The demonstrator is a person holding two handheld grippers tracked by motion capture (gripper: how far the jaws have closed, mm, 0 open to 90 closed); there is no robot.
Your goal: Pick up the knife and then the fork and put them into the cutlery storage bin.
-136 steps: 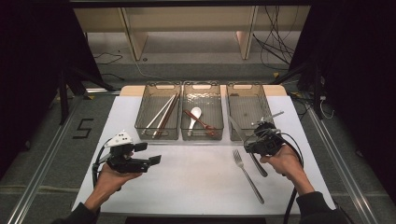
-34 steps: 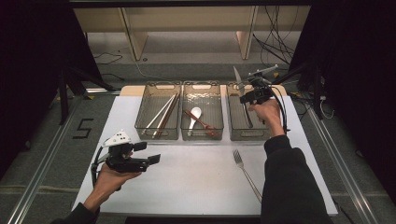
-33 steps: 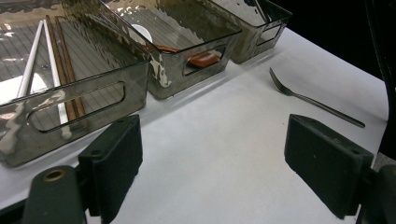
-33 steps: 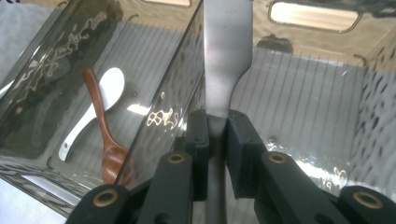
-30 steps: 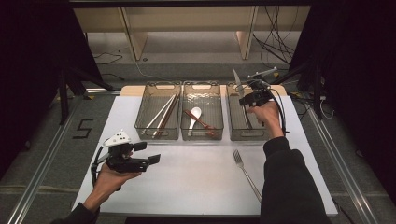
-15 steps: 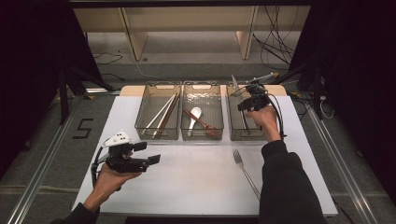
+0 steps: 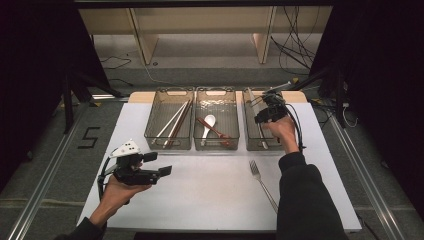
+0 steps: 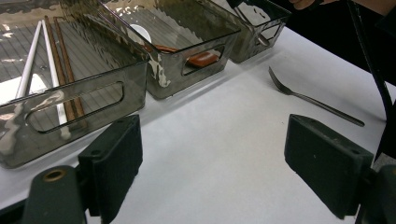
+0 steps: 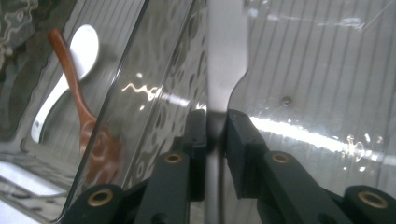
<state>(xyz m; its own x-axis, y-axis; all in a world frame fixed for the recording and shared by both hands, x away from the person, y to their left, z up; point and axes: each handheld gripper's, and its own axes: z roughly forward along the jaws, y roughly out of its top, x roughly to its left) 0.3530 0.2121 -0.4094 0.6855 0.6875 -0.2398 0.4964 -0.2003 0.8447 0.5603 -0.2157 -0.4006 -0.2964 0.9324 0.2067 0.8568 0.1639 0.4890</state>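
Steel knife (image 9: 223,70) is pinched by its handle in the right gripper (image 9: 214,122), jaws clamped, blade hanging inside the right-hand bin (image 7: 251,131) at upper right, likely sorting cutlery; the left gripper (image 8: 212,158) idles lower left, jaws wide apart, with the fork (image 7: 263,182) waiting on the bench (image 7: 210,195)

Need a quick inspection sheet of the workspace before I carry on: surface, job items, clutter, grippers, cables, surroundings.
Surface: white table, bare in front of the bins.
Job's things: knife clamped in the right gripper, over the right bin; fork lies on the table.
Clutter: chopsticks in the left bin; white spoon and wooden spoon in the middle bin.
Grippers: left gripper open, held above the table; right gripper shut on the knife.
Cables: one trails from each gripper; loose cables on the floor behind.
Surroundings: shelf legs, dark curtains at the sides.
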